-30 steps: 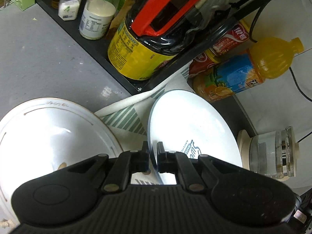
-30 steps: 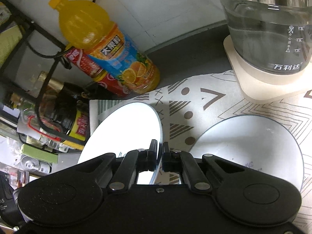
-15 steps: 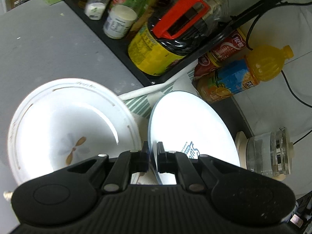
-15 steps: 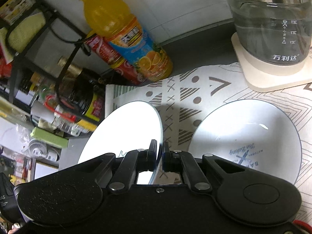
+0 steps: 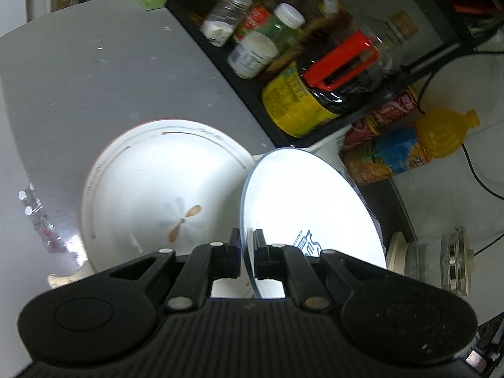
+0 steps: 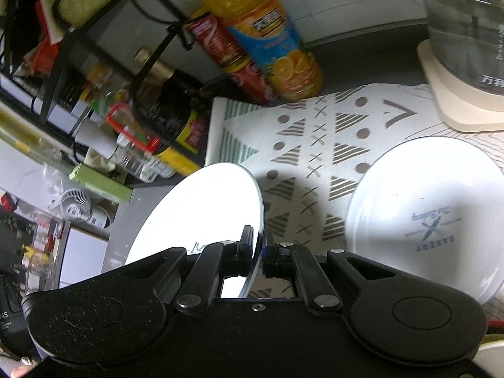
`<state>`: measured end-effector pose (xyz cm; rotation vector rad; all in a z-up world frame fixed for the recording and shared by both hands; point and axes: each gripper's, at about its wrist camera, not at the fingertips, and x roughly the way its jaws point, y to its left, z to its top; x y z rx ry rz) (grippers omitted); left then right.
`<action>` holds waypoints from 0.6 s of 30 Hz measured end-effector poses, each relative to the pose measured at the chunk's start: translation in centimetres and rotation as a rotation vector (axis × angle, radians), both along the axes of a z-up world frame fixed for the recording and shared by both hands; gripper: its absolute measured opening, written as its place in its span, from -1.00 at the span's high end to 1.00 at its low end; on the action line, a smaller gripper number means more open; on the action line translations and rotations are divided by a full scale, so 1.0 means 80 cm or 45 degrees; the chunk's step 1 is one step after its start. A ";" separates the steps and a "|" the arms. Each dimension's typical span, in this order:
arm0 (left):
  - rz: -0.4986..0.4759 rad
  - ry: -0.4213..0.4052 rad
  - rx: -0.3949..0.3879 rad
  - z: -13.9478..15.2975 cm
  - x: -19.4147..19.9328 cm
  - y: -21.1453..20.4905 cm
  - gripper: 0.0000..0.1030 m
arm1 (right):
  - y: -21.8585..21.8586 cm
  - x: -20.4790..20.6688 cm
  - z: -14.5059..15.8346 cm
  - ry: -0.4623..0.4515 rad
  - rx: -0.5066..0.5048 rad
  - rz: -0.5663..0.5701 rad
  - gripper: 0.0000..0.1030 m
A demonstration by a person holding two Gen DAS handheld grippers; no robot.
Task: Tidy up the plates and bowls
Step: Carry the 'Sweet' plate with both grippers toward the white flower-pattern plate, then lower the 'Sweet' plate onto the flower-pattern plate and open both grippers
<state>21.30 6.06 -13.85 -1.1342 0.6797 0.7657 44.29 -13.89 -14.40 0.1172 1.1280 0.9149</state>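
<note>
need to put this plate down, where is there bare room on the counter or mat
Bare grey counter lies left of the black rack, beyond the flower-print plate. The patterned mat is free between the held plate and the printed bowl. It is crowded by the juice bottle and the kettle.

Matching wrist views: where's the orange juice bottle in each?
Left wrist: juice bottle at right edge, lying sideways in the picture, beyond the held plate.
Right wrist: juice bottle top centre, above the patterned mat.
Shared landmark: red can beside the bottle.
</note>
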 end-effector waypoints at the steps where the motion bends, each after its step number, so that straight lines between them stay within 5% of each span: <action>1: 0.011 -0.001 -0.002 -0.001 -0.005 0.000 0.91 | 0.002 -0.004 -0.001 -0.003 -0.001 0.008 0.90; 18: 0.137 0.006 -0.062 -0.035 -0.069 0.009 0.91 | 0.051 -0.041 -0.007 -0.036 -0.065 0.157 0.89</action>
